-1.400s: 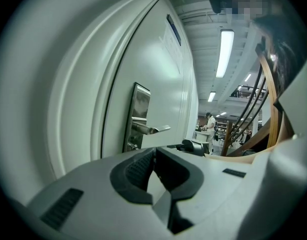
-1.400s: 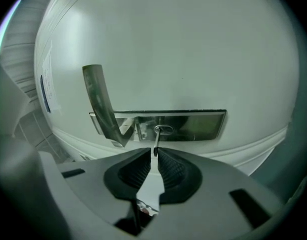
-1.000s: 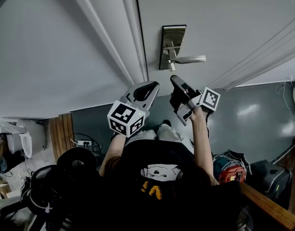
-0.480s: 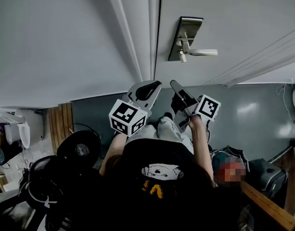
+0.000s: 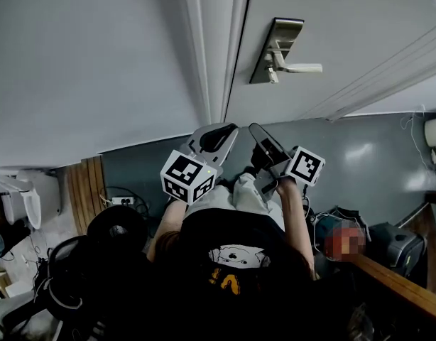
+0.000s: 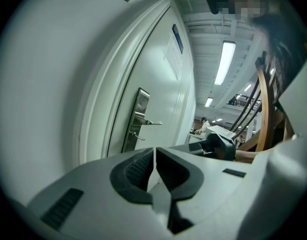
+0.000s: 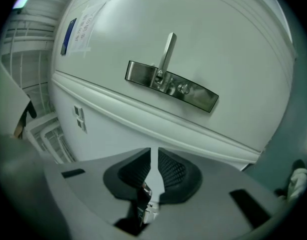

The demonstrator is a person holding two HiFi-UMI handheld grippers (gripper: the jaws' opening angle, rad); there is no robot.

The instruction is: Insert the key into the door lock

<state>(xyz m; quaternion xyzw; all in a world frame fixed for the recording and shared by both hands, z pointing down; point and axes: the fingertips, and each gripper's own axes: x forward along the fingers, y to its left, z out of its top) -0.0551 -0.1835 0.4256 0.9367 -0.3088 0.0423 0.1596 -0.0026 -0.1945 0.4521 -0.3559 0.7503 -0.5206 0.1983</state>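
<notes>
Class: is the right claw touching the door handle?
Apart. The head view shows a stretch of bare door between the right claw and the door handle.

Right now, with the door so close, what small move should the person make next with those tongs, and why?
I'd guess: ease the right tongs forward toward the lock plate. They are shut on a small metal piece, likely the key, yet hang clear of the door, with the plate ahead of them. The left tongs are shut on nothing.
</notes>
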